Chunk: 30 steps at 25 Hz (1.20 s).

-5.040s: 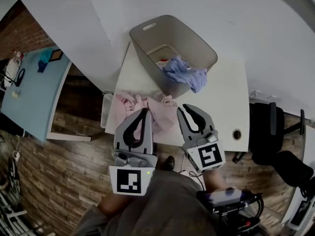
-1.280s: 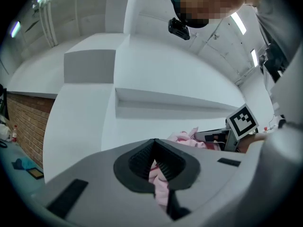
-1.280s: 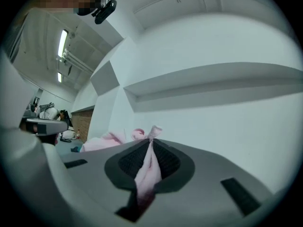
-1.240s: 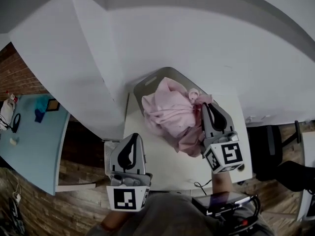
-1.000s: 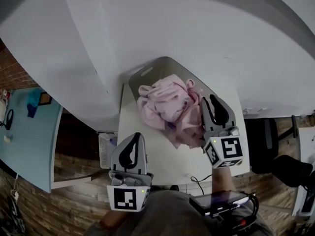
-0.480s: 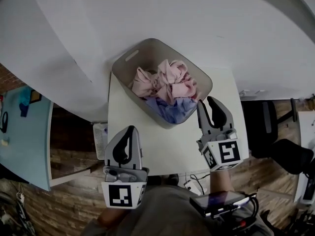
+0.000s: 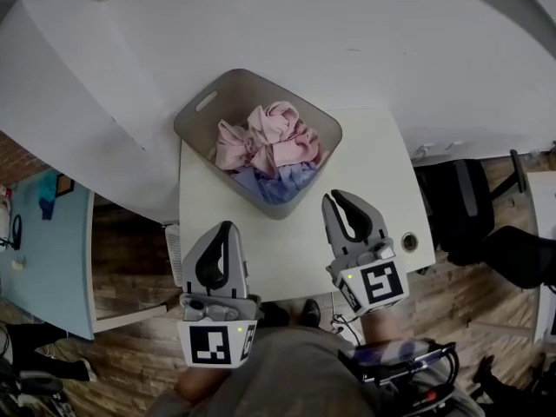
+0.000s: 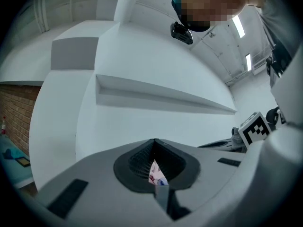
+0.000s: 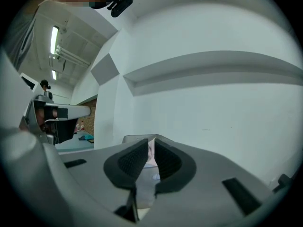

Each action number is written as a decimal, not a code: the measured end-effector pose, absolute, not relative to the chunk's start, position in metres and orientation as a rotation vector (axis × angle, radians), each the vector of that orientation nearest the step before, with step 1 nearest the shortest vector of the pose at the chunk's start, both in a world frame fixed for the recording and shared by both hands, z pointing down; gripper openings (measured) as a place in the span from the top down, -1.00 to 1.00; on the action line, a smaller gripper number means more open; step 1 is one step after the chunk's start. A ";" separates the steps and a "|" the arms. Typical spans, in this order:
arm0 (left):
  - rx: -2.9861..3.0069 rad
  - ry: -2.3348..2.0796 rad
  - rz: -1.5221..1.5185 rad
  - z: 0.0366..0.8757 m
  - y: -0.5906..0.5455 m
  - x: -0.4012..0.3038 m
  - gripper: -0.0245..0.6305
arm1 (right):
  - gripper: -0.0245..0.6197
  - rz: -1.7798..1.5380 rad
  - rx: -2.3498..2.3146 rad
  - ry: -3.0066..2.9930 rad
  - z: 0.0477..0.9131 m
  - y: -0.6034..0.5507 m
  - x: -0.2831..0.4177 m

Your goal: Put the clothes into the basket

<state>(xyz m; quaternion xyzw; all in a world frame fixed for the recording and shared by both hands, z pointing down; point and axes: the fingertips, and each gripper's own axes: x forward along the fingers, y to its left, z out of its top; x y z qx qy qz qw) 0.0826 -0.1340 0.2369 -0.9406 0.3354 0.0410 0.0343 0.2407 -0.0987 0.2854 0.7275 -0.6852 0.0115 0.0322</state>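
Clothes (image 7: 271,137), crumpled pink and pale blue fabric, lie in the grey plastic basket (image 7: 198,109) on the white table (image 7: 373,168), ahead of both jaw pairs. The left gripper (image 7: 226,226) is clenched, empty. The right gripper (image 7: 346,196) has just been closing, with a narrow empty slit left

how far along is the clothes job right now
Done: pink clothes and a blue garment lie in the basket.
In hand: nothing; the left gripper is shut and empty, and the right gripper has just been closing its jaws with nothing between them.
Left: no clothes show on the table, so it looks finished.
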 end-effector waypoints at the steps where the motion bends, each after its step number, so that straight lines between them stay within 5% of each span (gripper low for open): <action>1: -2.888 1.026 0.128 0.235 -0.129 0.085 0.90 | 0.80 0.034 2.225 -2.131 0.287 -0.094 0.236; 30: -2.816 1.070 0.148 0.217 -0.082 0.084 0.90 | 0.90 -0.077 2.032 -2.372 0.269 -0.064 0.180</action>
